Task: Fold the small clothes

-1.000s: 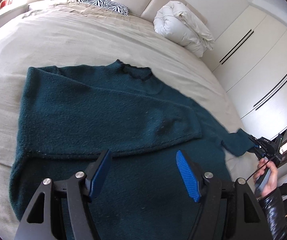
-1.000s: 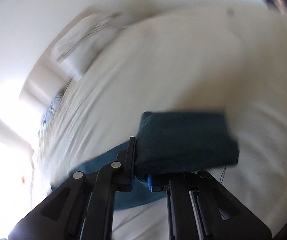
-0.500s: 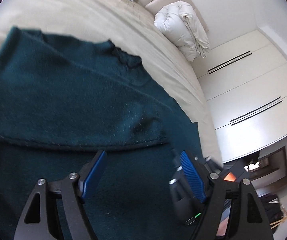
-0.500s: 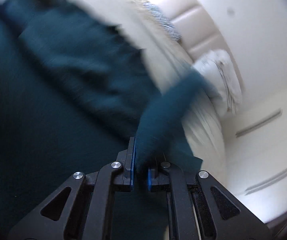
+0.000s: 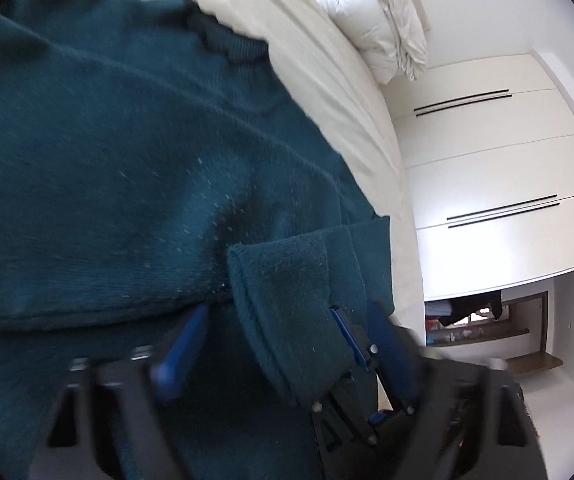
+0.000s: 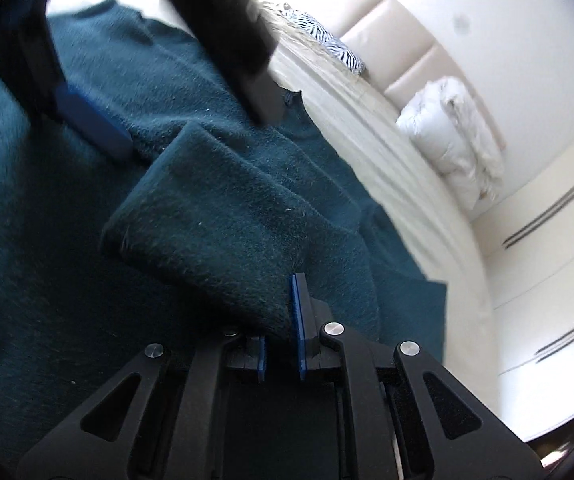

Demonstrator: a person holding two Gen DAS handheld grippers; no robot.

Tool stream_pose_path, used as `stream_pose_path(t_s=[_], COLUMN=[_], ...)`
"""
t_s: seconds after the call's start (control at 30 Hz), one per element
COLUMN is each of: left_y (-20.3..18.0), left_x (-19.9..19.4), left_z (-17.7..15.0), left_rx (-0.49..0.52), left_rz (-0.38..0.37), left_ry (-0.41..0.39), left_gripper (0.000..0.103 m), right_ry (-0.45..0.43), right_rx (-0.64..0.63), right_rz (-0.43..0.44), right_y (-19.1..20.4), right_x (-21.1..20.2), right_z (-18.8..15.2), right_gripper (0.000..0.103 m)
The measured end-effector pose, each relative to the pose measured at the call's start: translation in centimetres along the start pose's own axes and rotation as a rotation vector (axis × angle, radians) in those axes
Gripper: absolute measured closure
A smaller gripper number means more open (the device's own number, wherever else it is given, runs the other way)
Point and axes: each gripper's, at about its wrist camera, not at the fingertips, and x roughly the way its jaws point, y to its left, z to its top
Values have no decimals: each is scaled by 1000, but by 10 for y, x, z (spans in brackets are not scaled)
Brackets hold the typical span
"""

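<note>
My right gripper (image 6: 283, 328) pinches the sleeve cuff (image 6: 223, 216) of the teal fuzzy sweater (image 5: 99, 168). My left gripper (image 5: 283, 340) is wide apart and holds nothing, just above the cloth. The sweater lies flat on the beige bed (image 5: 327, 52), collar (image 5: 227, 40) far.

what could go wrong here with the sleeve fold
The right gripper pinches only the sleeve cuff edge, so the thick knit may slip out before it is laid flat. The open left gripper sits very close beside it over the sweater; the two could collide, or the left could snag and rumple the sleeve already folded.
</note>
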Motion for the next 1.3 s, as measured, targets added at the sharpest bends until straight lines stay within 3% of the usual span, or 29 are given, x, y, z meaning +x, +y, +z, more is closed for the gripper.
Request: stream_pose_path(t_s=[0.07,0.1,0.17,0.2,0.23,0.3,0.47,0.7,0.9,1.17,1.3], left_y=[-1,-1,-4,-6,-8,-14,-34,-21,23,65,71], left_x=[13,16,20,21,20,13,-32,-102,-127,-113,-109], left_z=[0,0,-2,-2,-3,-3,13,44,55,57,57], left_rx=[-3,1,21,28,34,53,142,167,129,82,75], left_rz=[-6,2,24,24,26,23,56,128,212,299,301], left_ry=[43,55,59,57,51,33,-62,-177,-196,-165,-170], left_gripper=[81,88,93,94,94,95,95,95,95,95,94], right_ry=[2,6,10,4,-10,-62,-60,-6,-28,-44,-66], right_rx=[67,123,214,284,328,428,717,1165,1327,1478,1561], right_rz=[58,103,160,192,204,230,380,640,727,797,842], right_y=[-12,-22,-38,-50,-58,-76,-111,-145,-158,-175,-185], right_x=[-4,-8,-13,-18,-21,-33,-44,-12,2,3,0], right_z=[-4,-10,-18,-24,-28,-40,-77,-144,-168,-188,-198], right_gripper=[90,87,78,61,38,29,29,29,29,29,29])
